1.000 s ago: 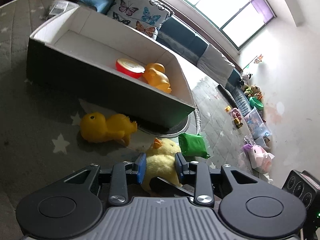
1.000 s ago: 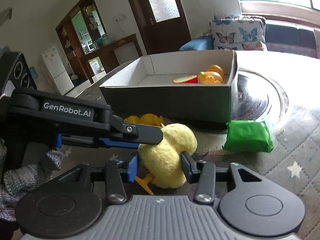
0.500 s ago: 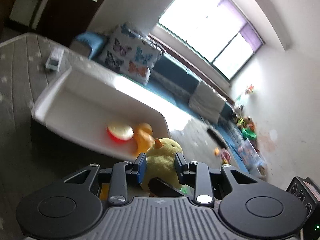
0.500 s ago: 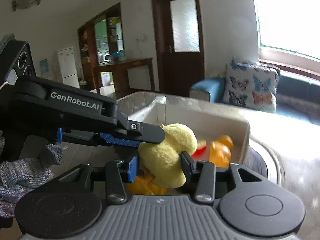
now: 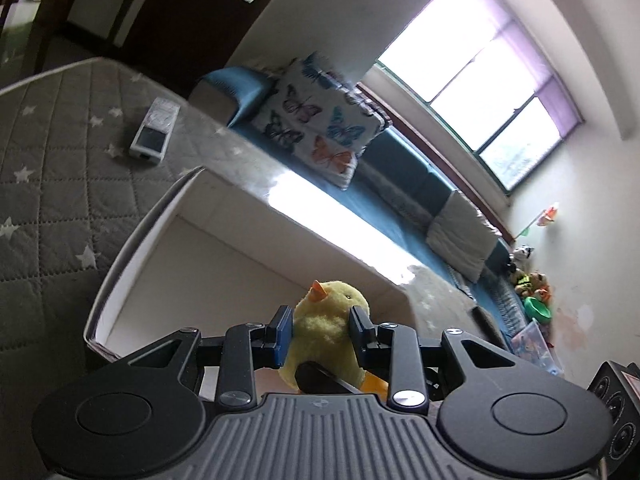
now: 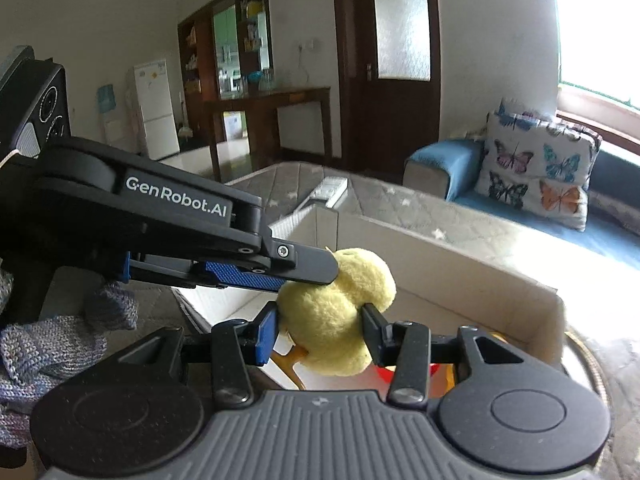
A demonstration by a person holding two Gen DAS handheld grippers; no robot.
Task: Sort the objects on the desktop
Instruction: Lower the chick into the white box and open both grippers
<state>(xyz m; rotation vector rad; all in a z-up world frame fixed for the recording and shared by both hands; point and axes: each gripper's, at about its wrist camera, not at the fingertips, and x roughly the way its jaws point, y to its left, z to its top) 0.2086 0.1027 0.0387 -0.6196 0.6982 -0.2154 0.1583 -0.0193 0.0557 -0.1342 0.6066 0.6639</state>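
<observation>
A: What are the tongs doing?

B: Both pinch the same plush chick (image 5: 326, 330). The left gripper (image 5: 320, 330) squeezes its body, blue pad on one flank, black pad on the other. The right gripper (image 6: 318, 330) clamps the chick (image 6: 334, 312) lower down, and the left gripper (image 6: 304, 270) reaches in from the left side of the right wrist view, pressed on the toy's upper part.

A: Where is the chick?

B: Held up in the air over the open cardboard box (image 5: 132, 256), head with orange beak pointing up in the left wrist view. Its orange feet hang below the fingers.

A: Anything in the box?

B: From the right wrist view, something red (image 6: 386, 374) and something orange (image 6: 450, 376) peek out under the right gripper, mostly hidden by it, so I cannot tell what they are. The box wall (image 6: 460, 276) is white inside.

A: And around it?

B: The box sits on a grey quilted cover with stars (image 5: 52, 160). A small white device (image 5: 154, 128) lies on that cover beyond the box. Further off are a blue sofa (image 5: 404, 176) with a butterfly cushion (image 5: 316, 120), and a bright window (image 5: 476, 84). A grey knitted sleeve (image 6: 52, 344) shows at the left edge of the right wrist view.
</observation>
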